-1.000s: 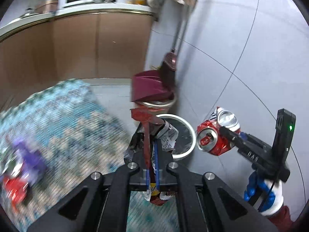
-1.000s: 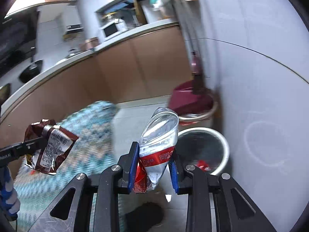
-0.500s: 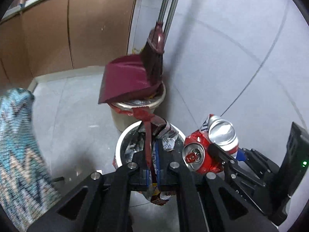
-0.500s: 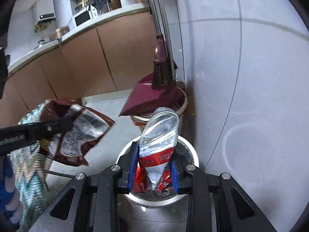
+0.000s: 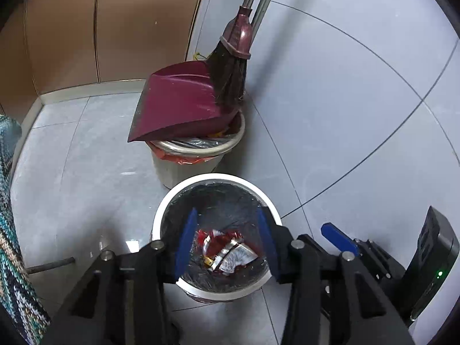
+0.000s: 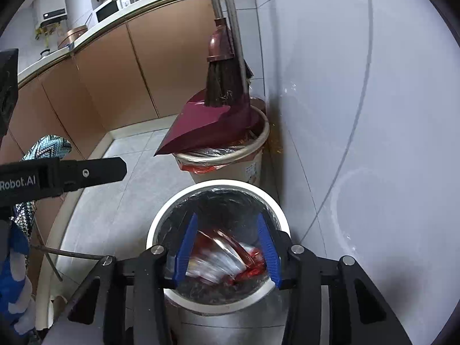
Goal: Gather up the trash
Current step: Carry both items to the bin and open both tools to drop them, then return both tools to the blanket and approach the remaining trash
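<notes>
Blue-padded fingers of the left gripper and right gripper have just been opening over the white bin, and both now stand apart, holding nothing. Wrapper lies at the bin bottom; bottle and can, blurred, appear to be dropping in. Both loads released since a second ago; judged this drop-off done.

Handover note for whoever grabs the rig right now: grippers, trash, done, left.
Left gripper: jaws just opened, nothing between the pads.
Right gripper: jaws just opened, released bottle and can blurred, dropping.
Both sit over the white bin; the snack wrapper lies at its bottom.
Done: this load is let go into the bin.
Left: pull back and look for more trash; none visible here.
</notes>
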Action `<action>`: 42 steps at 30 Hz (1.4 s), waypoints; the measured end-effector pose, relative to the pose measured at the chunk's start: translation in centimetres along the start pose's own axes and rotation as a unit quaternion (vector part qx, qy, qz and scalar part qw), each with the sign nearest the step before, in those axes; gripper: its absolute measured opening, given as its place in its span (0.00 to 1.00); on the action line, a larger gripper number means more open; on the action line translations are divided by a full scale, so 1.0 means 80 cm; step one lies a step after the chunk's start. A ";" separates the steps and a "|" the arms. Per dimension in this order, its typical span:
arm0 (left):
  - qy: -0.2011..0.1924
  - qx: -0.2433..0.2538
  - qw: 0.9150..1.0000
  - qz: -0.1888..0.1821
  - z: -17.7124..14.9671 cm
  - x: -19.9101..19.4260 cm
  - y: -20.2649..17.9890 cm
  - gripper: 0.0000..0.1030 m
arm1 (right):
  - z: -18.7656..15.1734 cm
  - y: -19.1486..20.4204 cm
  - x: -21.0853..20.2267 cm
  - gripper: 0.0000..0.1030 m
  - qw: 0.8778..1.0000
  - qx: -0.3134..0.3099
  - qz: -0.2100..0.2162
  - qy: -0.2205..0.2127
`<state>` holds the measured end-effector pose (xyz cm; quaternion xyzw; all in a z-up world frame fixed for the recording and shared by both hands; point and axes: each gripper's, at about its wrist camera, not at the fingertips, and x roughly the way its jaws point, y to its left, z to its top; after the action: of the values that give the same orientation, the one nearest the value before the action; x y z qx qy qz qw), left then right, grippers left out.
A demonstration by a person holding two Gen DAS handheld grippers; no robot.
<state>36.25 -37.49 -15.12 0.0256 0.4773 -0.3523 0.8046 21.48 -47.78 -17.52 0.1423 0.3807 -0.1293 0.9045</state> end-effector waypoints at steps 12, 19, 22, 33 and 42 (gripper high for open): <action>-0.116 -0.004 0.993 0.026 -0.048 -0.160 -0.003 0.41 | -0.016 0.043 -0.090 0.53 0.999 0.009 0.023 -0.039; -0.153 0.004 0.987 0.043 -0.094 -0.261 -0.002 0.41 | -0.015 0.096 -0.176 0.58 0.994 -0.031 0.050 -0.087; -0.166 0.006 0.985 0.053 -0.120 -0.301 0.003 0.41 | -0.019 0.116 -0.212 0.58 0.992 -0.042 0.064 -0.104; -0.218 -0.012 0.970 0.107 -0.219 -0.436 0.042 0.45 | -0.041 0.175 -0.331 0.61 0.981 -0.081 0.093 -0.151; -0.258 -0.024 0.954 0.150 -0.295 -0.520 0.074 0.55 | -0.056 0.212 -0.384 0.63 0.975 -0.088 0.130 -0.158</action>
<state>9.70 -1.58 3.04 -0.0140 0.2525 -0.2108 0.9442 3.53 -26.61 4.46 0.0879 0.2209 0.0027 0.9713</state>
